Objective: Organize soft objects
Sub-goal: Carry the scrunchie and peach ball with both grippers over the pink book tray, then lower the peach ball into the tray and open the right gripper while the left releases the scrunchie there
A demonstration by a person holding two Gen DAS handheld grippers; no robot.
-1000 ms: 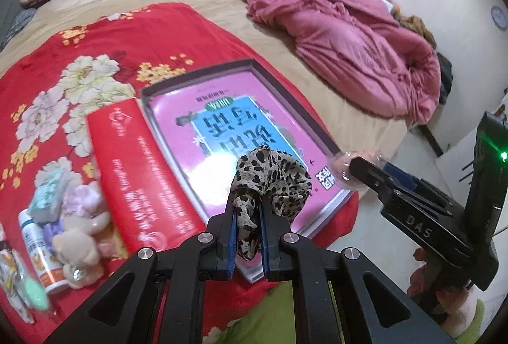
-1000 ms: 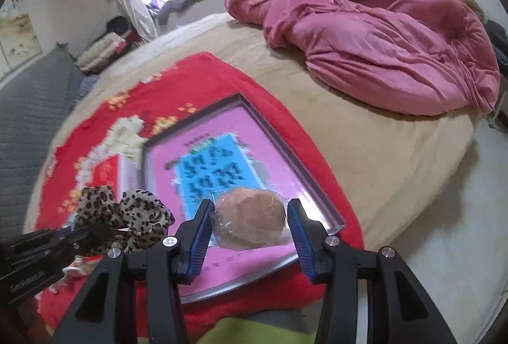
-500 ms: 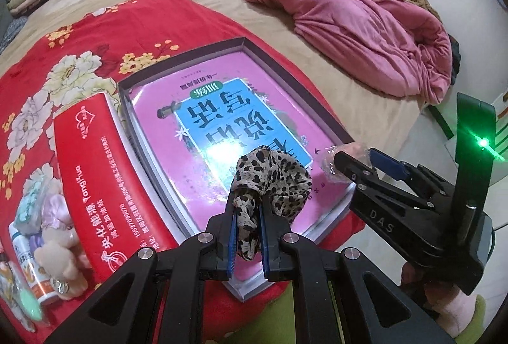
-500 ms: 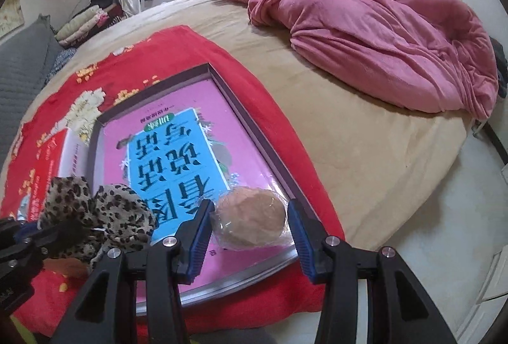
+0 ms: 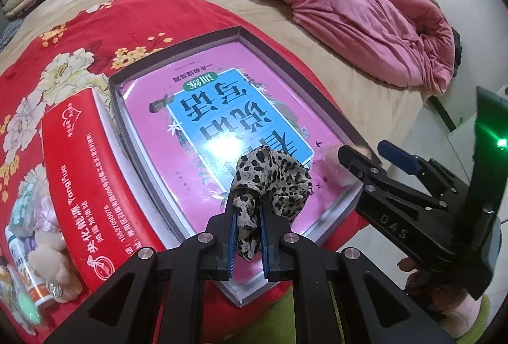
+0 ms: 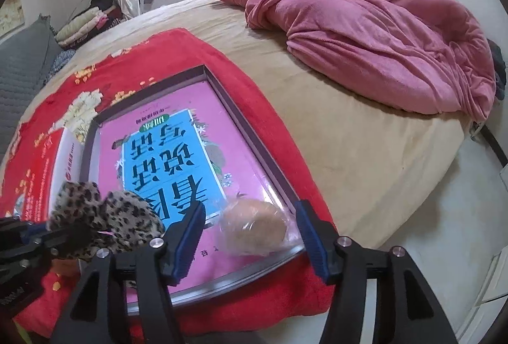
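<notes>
On a bed's red floral blanket (image 5: 133, 10), the left gripper (image 5: 247, 236) pinches a leopard-print scrunchie (image 5: 273, 175) while the right gripper (image 6: 250, 236), jaws spread, straddles a wrapped bun (image 6: 254, 226) in the tray (image 6: 241, 118).

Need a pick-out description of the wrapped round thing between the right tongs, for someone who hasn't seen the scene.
On the bed, find the red floral blanket and the shallow grey tray on it, lined with a pink and blue book cover. In the tray's near right corner lies the wrapped bun, between the open right tongs. It is round, tan and in clear plastic, unlike the leopard-print scrunchie to its left.
</notes>
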